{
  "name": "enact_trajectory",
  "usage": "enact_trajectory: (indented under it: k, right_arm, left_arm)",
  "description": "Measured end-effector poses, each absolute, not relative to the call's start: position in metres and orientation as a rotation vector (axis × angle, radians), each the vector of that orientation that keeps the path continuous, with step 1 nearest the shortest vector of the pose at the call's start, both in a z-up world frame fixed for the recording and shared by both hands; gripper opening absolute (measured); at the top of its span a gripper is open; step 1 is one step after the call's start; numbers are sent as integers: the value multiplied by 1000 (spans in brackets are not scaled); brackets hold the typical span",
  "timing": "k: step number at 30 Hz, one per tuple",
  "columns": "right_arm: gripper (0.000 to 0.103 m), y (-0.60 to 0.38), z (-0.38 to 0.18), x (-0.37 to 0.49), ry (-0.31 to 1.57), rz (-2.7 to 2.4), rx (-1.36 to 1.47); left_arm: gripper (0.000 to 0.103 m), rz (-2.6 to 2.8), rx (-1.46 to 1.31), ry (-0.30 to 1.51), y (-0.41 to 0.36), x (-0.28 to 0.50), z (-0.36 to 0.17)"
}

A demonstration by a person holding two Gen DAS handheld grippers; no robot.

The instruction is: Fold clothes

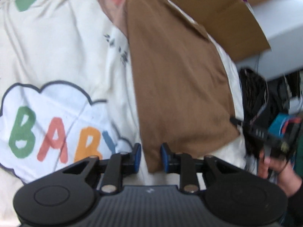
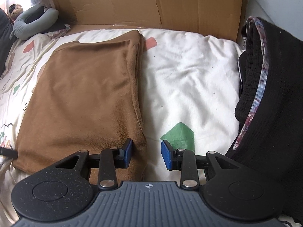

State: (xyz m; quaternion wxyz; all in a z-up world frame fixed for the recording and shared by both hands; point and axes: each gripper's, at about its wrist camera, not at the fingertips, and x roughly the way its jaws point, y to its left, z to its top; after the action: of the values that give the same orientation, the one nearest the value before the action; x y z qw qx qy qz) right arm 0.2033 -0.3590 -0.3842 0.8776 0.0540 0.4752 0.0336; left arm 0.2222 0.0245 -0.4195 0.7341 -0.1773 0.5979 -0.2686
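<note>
a folded brown garment point(image 2: 87, 94) lies flat on the cream printed duvet point(image 2: 189, 71), and both tools sit at its near edge. the right gripper point(image 2: 145, 154) has its jaws parted with nothing pinched; the garment's near right corner sits in the gap, the left blue pad resting on the brown cloth and the right pad over a green patch point(image 2: 180, 134) of the duvet, clear of the fabric. the left gripper point(image 1: 150, 157) straddles the garment's other near corner, which pokes into the gap between its blue pads; the right pad is just against the cloth edge, the left pad stands apart over bare duvet, so it reads as released, not clamped. left of those jaws is a cloud print spelling baby point(image 1: 56, 132). beyond both sets of jaws stands a sheet of cardboard point(image 2: 155, 3). to the right of the right jaws hangs a black knitted garment point(image 2: 274, 104). a hand point(image 1: 272, 168) shows at the right edge of the left view.
</note>
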Motion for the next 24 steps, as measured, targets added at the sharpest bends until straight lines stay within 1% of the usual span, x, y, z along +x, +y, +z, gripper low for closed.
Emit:
enact_trajectory:
  k: [3, 5, 6, 7, 10, 13, 18, 20, 23, 24]
  right_arm:
    - [39, -360, -385, 204, 994, 74, 127]
    - [39, -362, -384, 204, 993, 79, 141]
    - [40, -362, -384, 204, 992, 82, 149]
    - [40, -363, -384, 204, 991, 85, 158]
    - [40, -366, -385, 205, 989, 93, 188]
    - [40, -367, -389, 208, 990, 109, 225]
    - [40, -368, -400, 217, 998, 132, 296]
    - [40, -366, -403, 219, 996, 136, 301]
    - [40, -361, -403, 223, 994, 134, 290]
    - [40, -360, -403, 224, 995, 133, 293]
  left_arm:
    - [21, -592, -425, 1323, 28, 223, -419]
    - [22, -592, -445, 1315, 31, 227, -417]
    - [25, -595, -449, 1308, 31, 229, -416]
    - [29, -600, -456, 1301, 31, 230, -415]
    - [35, -614, -483, 1288, 28, 233, -416]
    - [35, -618, -509, 1288, 28, 239, -422]
    - [35, -619, -630, 1307, 33, 249, -437]
    - [34, -621, -660, 1309, 34, 248, -440]
    - [23, -618, -648, 1316, 32, 245, -439]
    - [17, -616, -645, 1317, 33, 245, -439]
